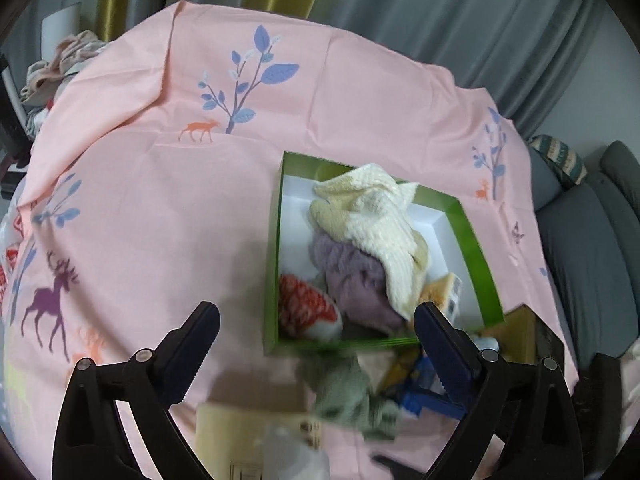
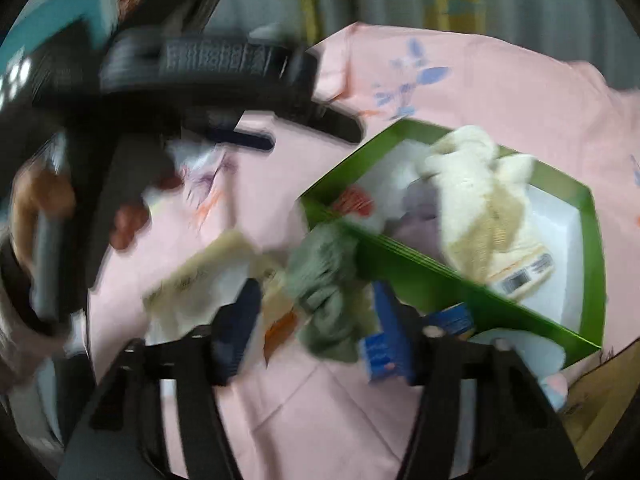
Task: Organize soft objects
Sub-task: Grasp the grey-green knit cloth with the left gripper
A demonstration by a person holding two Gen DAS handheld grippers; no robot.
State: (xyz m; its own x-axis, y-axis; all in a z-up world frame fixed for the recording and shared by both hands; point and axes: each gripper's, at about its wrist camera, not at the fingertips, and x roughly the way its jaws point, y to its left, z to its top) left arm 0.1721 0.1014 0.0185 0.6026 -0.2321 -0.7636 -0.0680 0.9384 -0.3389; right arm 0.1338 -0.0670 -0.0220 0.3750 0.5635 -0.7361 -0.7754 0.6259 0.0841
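A green box [image 1: 476, 256] with a white inside sits on a pink bedsheet [image 1: 160, 184] printed with deer and blue branches. In the box lie a cream knitted sock [image 1: 376, 224] on top, a purple fluffy sock [image 1: 356, 280] under it and a red-and-white patterned one [image 1: 304, 304] in the near corner. The left gripper [image 1: 316, 320] hangs over the sheet by the box's near edge with its jaws spread wide and nothing between them. A grey-green sock [image 2: 328, 292] lies outside the box against its near wall, between the fingers of the right gripper [image 2: 316, 320]; that view is badly blurred, so I cannot tell whether the pads press on it.
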